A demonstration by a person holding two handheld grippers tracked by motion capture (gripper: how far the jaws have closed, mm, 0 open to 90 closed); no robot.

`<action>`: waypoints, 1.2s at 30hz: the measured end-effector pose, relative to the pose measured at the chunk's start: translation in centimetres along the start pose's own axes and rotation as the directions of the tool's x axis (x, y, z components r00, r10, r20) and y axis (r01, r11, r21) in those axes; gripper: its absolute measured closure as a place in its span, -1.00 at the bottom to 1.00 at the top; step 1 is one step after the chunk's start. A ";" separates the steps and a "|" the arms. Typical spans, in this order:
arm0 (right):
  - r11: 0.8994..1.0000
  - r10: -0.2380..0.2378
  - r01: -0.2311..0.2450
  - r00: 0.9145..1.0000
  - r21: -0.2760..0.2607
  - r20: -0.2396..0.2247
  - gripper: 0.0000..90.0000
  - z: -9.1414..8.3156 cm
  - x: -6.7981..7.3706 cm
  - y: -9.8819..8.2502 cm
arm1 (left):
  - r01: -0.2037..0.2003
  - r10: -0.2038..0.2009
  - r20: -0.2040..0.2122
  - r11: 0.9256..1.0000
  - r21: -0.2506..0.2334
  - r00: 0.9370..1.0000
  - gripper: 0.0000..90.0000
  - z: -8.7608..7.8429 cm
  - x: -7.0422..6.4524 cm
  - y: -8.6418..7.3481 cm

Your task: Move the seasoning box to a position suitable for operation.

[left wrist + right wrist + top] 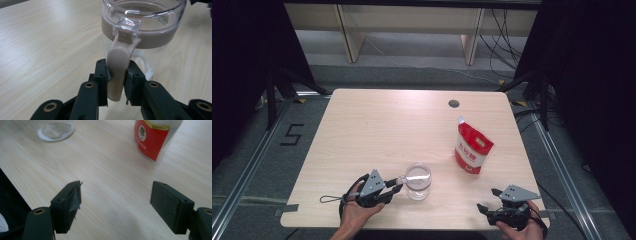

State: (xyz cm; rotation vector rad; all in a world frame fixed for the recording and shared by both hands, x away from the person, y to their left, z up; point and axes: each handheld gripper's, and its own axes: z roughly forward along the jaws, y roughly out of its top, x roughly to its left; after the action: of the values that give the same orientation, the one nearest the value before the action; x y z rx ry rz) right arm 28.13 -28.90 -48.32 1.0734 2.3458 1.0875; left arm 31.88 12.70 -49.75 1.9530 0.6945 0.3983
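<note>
- The left tool (116, 75) is pinching the beige plastic latch tab (117, 62) of a clear glass jar (418, 181), its two black jaws pressing on either side of the tab.
- The latch tab is hanging from a clear clasp (126, 28) on the jar's beige-sealed lid rim.
- The jar is standing upright near the front edge of the pale wooden tabletop (382, 125), just beside the left tool.
- The right tool (116, 202) is sitting with its jaws spread wide, nothing between them, near the front right corner of the tabletop.
- A red and white spouted pouch (472, 147) is standing well apart from the jar, toward the right.
</note>
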 end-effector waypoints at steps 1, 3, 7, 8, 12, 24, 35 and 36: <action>1.000 -0.001 0.001 1.000 -0.001 -0.001 -0.43 0.0 0.1 0.0 | -0.004 0.004 0.017 1.000 -0.003 1.000 0.64 0.1 -0.1 0.0; 1.000 0.003 -0.003 1.000 -0.004 -0.012 -0.43 0.0 0.1 0.0 | -0.009 0.009 0.028 1.000 -0.007 1.000 0.64 0.3 -0.4 0.1; 1.000 -0.011 0.011 1.000 -0.003 -0.006 -0.43 0.0 0.0 0.1 | -0.025 0.025 0.073 1.000 -0.005 0.997 0.63 0.4 -0.3 0.1; 1.000 -0.015 0.015 1.000 -0.003 -0.007 -0.43 0.0 0.0 0.1 | -0.025 0.026 0.082 1.000 -0.007 0.996 0.63 0.4 -0.4 0.1; 1.000 -0.009 0.010 1.000 0.007 -0.022 -0.43 0.1 0.1 0.1 | -0.035 0.036 0.096 0.999 -0.012 0.995 0.63 0.7 -0.9 0.2; 1.000 -0.003 0.003 1.000 0.007 -0.020 -0.43 0.5 0.2 0.3 | -0.055 0.057 0.162 0.998 -0.016 0.985 0.62 1.0 -1.3 0.3; 1.000 -0.010 0.010 1.000 0.005 -0.021 -0.43 0.5 0.2 0.3 | -0.058 0.058 0.105 0.998 0.001 0.993 0.41 1.0 -0.8 0.8; 1.000 -0.012 0.012 1.000 0.003 -0.020 -0.43 0.5 0.2 0.3 | -0.061 0.060 0.108 0.998 0.008 0.992 0.42 1.0 -0.6 0.8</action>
State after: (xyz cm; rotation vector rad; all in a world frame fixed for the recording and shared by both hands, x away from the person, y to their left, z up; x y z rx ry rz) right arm 28.43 -28.42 -48.46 1.0528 2.3677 1.0955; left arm 32.16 11.32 -49.44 1.9942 0.5703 0.3244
